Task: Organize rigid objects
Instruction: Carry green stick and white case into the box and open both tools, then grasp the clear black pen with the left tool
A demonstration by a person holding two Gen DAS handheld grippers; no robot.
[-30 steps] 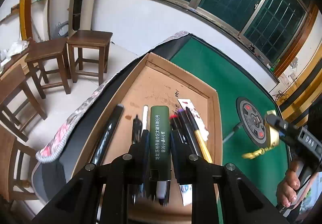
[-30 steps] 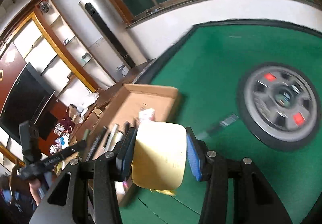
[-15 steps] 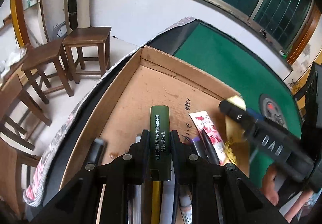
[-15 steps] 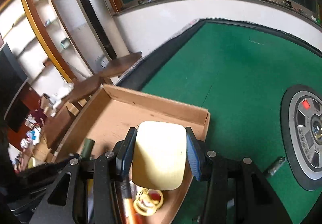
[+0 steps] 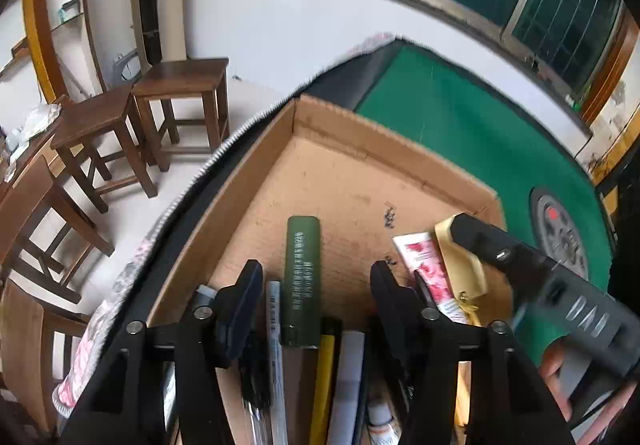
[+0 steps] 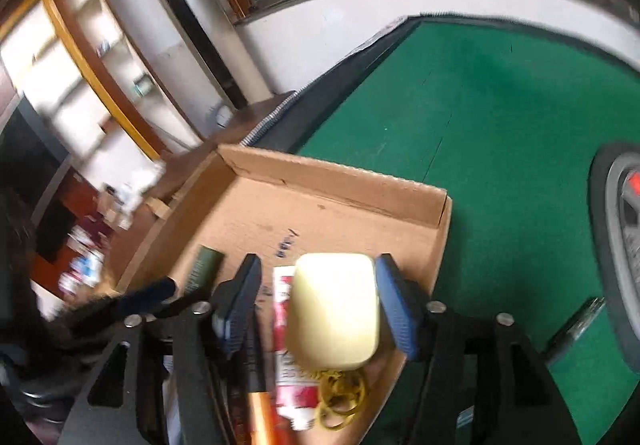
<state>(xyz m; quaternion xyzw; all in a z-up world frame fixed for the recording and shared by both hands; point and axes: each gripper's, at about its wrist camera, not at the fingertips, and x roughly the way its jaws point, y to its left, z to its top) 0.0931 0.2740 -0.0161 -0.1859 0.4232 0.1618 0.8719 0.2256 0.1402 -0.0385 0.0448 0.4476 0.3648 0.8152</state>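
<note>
Releasing is the step in hand, at both grippers together, over the cardboard box [image 5: 256, 181] at the near-left edge of the green table [image 5: 460, 133]. Far left in the left wrist view, beyond the table edge: wooden stools [image 5: 180, 101] on the floor. Left gripper [image 5: 316, 285] jaws are opening; the dark green tube [image 5: 301, 277] lies between them on the box floor, gaps showing either side, no pad pressing on it. It rests lengthwise among pens [image 5: 276, 345], a yellow one [image 5: 324, 377] and a white one [image 5: 350, 377] beside it. Further right, a pink-printed sachet [image 5: 424, 269], then the right gripper's black body with a hand [image 5: 560, 377] beneath it. Right gripper [image 6: 318, 301] jaws are also opening; the pale yellow block [image 6: 334, 309] sits between the blue pads [image 6: 394, 305], nearer the right-hand one, over the sachet and a tangle of yellow rubber bands [image 6: 340, 397]; whether it has settled or hangs loose I cannot tell. Right of the box, a grey disc [image 6: 624, 245] on the felt. Next move, I judge: draw both grippers straight back and up, clear of the pens, without dragging anything out.
</note>
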